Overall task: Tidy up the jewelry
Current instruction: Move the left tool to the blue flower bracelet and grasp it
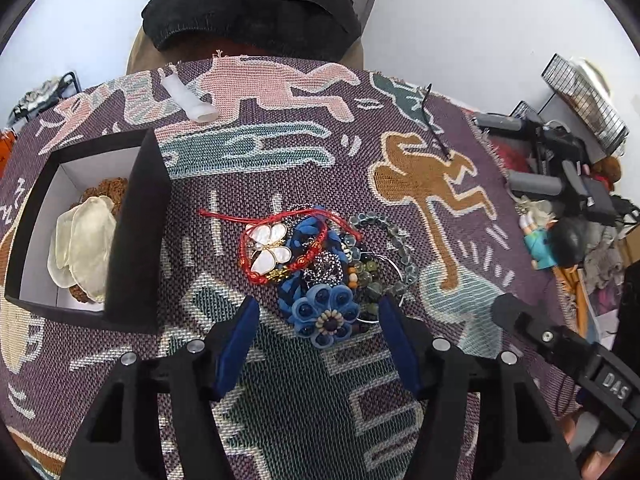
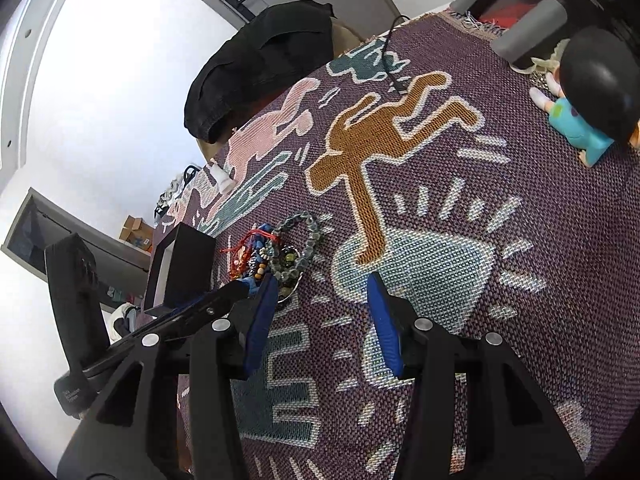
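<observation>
Left wrist: jewelry pile (image 1: 320, 264) lies just ahead of wide-open, empty left tool (image 1: 318, 312).

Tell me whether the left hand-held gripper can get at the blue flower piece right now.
Probably yes. The left hand-held gripper is open, and the blue flower piece lies between its fingers at the near edge of the jewelry pile, with nothing in front of it.

One black box (image 1: 136, 236), one jewelry heap (image 1: 320, 264), one figurine (image 2: 588, 92), two hand-held grippers (image 1: 316, 320).
</observation>
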`<state>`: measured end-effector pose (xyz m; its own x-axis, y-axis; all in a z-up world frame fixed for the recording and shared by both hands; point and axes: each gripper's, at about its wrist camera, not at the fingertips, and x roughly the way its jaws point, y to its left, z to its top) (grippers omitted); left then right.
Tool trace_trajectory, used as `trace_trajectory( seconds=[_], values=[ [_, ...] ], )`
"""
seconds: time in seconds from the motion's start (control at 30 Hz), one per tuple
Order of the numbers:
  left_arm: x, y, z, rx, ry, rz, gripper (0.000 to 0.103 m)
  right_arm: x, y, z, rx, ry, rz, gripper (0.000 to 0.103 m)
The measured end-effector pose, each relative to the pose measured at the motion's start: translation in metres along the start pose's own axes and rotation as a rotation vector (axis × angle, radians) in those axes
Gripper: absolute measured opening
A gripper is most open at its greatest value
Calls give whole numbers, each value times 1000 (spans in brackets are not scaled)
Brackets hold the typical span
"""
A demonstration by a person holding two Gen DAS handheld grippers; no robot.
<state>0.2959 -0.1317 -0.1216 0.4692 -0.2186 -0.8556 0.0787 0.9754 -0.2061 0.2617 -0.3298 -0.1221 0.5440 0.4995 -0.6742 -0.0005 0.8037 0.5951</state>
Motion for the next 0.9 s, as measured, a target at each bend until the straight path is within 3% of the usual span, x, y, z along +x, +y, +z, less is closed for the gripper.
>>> trace_trajectory(
  seconds=[0.23,0.33,0.4,0.7,0.8,0.9],
  values=[
    [20,-14,-3,23,11,69,55,-4,-15,4,53,-17,-1,48],
    [23,-12,-4,18,-8,109,42,-2,-14,5,53,-7,8,48],
    [22,-9,-3,3,-13,90,33,1,-12,6,55,3,16,48],
    [-4,5,3,-12,-37,21,31,27,8,11,46,60,41,48],
    [-20,12,7,-21,-59,-8,30,37,13,14,42,79,35,40],
    [-38,16,12,-24,-87,-33,30,46,17,18,30,91,6,39]
  ],
)
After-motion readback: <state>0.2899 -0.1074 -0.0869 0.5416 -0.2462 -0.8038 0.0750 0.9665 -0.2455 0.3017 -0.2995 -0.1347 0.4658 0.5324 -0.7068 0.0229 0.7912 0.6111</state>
